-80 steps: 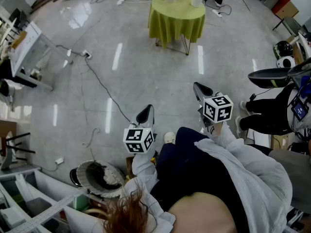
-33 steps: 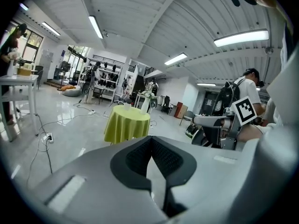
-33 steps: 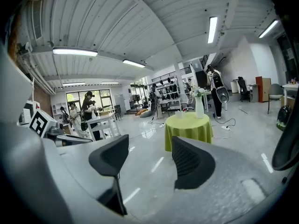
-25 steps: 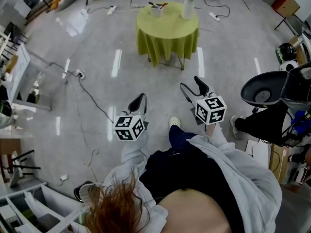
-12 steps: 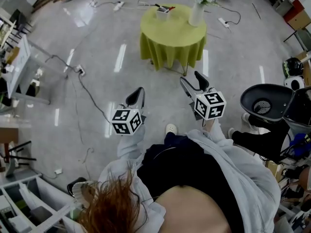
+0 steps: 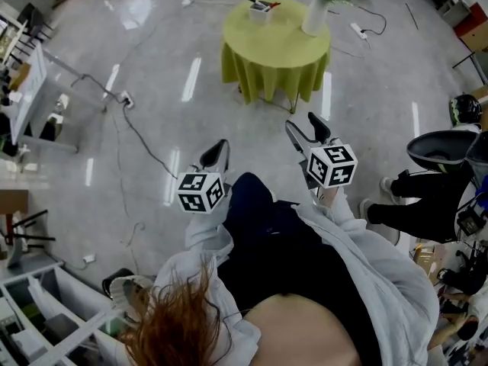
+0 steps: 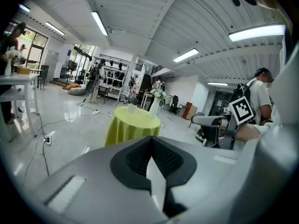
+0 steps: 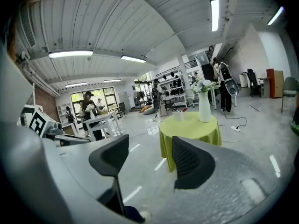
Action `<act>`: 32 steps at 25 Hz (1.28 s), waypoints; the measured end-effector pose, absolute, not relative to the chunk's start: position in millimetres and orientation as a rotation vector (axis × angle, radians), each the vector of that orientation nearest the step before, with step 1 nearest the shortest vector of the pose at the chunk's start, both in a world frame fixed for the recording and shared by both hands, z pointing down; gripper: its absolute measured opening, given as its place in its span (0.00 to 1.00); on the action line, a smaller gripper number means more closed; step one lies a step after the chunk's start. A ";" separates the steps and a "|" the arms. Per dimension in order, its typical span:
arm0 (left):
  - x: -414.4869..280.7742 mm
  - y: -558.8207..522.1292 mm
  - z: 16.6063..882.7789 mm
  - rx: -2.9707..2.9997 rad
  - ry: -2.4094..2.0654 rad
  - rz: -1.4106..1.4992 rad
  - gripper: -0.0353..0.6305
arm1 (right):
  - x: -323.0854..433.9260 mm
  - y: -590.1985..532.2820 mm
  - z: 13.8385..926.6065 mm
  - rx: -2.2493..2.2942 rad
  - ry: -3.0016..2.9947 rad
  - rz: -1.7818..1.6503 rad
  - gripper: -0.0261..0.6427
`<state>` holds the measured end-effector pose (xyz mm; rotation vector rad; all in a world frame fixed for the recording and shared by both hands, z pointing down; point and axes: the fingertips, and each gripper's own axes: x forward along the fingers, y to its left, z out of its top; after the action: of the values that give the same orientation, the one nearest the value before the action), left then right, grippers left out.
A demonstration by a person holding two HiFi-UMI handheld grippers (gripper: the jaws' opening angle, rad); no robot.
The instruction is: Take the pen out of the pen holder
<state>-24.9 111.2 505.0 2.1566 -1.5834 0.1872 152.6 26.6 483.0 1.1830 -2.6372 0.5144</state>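
A round table under a yellow-green cloth (image 6: 276, 48) stands ahead on the grey floor. On its far side sits a small white pen holder (image 6: 261, 8) with pens in it, beside a tall white vase (image 6: 314, 17) of flowers. Both grippers hang in the air well short of the table. My left gripper (image 6: 218, 149) is shut and empty, its dark pads pressed together (image 7: 150, 157). My right gripper (image 6: 302, 122) is open with nothing between its fingers (image 8: 149, 160). The right gripper view shows the pen holder (image 8: 178, 116) and the vase (image 8: 204, 107) on the table (image 8: 189, 129).
Cables and a power strip (image 6: 126, 97) trail over the floor at the left, near a white table (image 6: 34, 75). A black seat (image 6: 446, 147) and a person's dark legs (image 6: 412, 197) are at the right. People stand at a white table (image 8: 93, 118) further off.
The person has walked forward, so the table has come nearer and lower in the head view. Both grippers keep their pose, the left shut and the right open.
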 end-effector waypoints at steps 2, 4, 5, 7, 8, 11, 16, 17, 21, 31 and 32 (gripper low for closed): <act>-28.4 111.1 508.5 2.138 -1.592 0.188 0.08 | 151.6 24.7 484.7 1.177 -2.638 0.521 0.47; -32.1 106.1 509.0 2.128 -1.602 0.188 0.08 | 150.9 19.9 484.4 1.178 -2.642 0.526 0.47; -33.7 101.9 508.7 2.127 -1.605 0.187 0.08 | 150.5 16.3 484.5 1.178 -2.642 0.527 0.47; -35.6 92.0 508.4 2.127 -1.610 0.184 0.08 | 149.5 7.4 485.7 1.176 -2.639 0.529 0.47; -36.0 86.6 508.3 2.128 -1.611 0.182 0.08 | 148.9 2.3 486.5 1.174 -2.637 0.532 0.47; -39.3 66.4 507.3 2.131 -1.611 0.175 0.08 | 143.2 -16.4 487.1 1.165 -2.639 0.539 0.47; -52.5 19.0 508.2 2.130 -1.593 0.182 0.08 | 126.6 -61.1 485.5 1.163 -2.637 0.544 0.47; -55.3 7.7 506.9 2.134 -1.589 0.182 0.08 | 124.4 -71.4 484.8 1.168 -2.634 0.544 0.47; -68.7 -41.6 499.6 2.158 -1.576 0.179 0.08 | 112.9 -116.8 480.8 1.196 -2.625 0.551 0.47; -103.6 -166.2 473.6 2.233 -1.514 0.200 0.08 | 86.8 -231.9 458.0 1.319 -2.595 0.551 0.47; -108.5 -176.9 472.5 2.238 -1.511 0.201 0.08 | 82.8 -241.1 457.6 1.324 -2.592 0.547 0.46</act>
<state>-108.5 -176.9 472.5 2.2383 -1.5106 0.2011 82.8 -241.1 457.6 1.3244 -2.5915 0.5468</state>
